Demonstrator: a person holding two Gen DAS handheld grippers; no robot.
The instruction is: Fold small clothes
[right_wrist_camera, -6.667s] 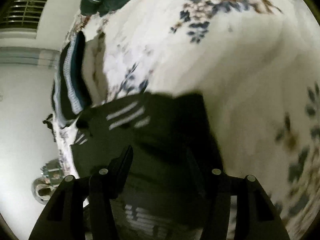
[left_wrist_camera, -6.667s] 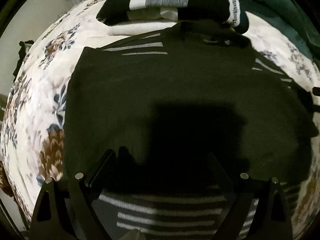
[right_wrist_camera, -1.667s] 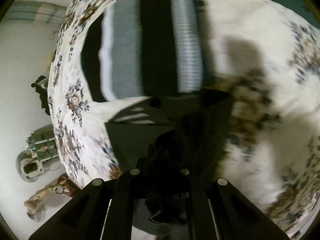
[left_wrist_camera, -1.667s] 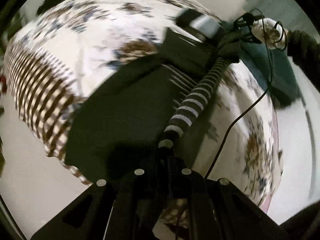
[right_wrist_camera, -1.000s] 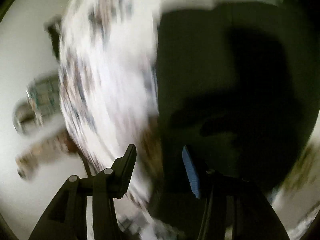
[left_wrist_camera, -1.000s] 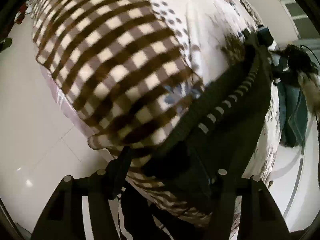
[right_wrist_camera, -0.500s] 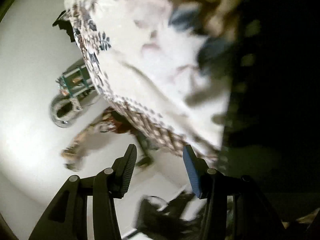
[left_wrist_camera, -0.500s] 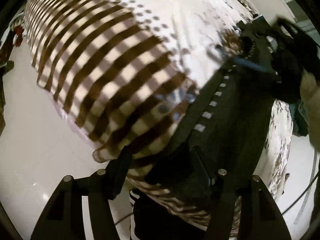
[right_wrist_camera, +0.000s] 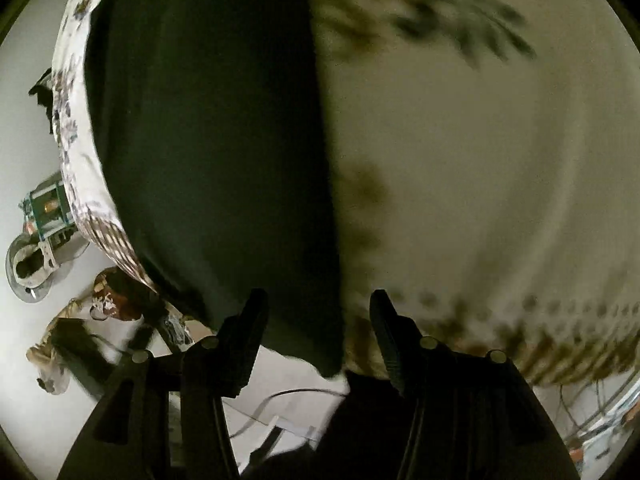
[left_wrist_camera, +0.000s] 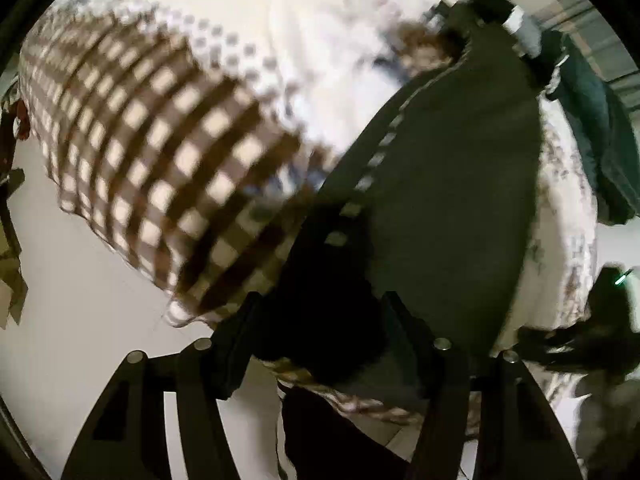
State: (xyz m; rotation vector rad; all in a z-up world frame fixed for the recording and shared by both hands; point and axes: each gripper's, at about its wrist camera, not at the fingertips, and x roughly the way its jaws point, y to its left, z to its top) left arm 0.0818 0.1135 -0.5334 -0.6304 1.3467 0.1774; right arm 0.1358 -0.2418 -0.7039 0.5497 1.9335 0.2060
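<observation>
A dark garment (left_wrist_camera: 448, 200) with a grey-striped edge lies folded lengthwise on the floral bedsheet (left_wrist_camera: 304, 40), its near end at the bed's edge. My left gripper (left_wrist_camera: 320, 320) is open, its jaws standing around that near end. In the right wrist view the same dark garment (right_wrist_camera: 216, 140) fills the left half, lying flat. My right gripper (right_wrist_camera: 316, 320) is open over the garment's near right corner, holding nothing.
The sheet's brown checked border (left_wrist_camera: 160, 160) hangs over the bed's edge above the pale floor (left_wrist_camera: 80, 320). A teal cloth (left_wrist_camera: 600, 140) lies at the far right of the bed. Clutter and a metal stand (right_wrist_camera: 44, 216) sit on the floor left of the bed.
Both grippers, earlier shut on the garment, have opened and let it go. The right gripper has swung from the bed's edge back over the garment's near corner.
</observation>
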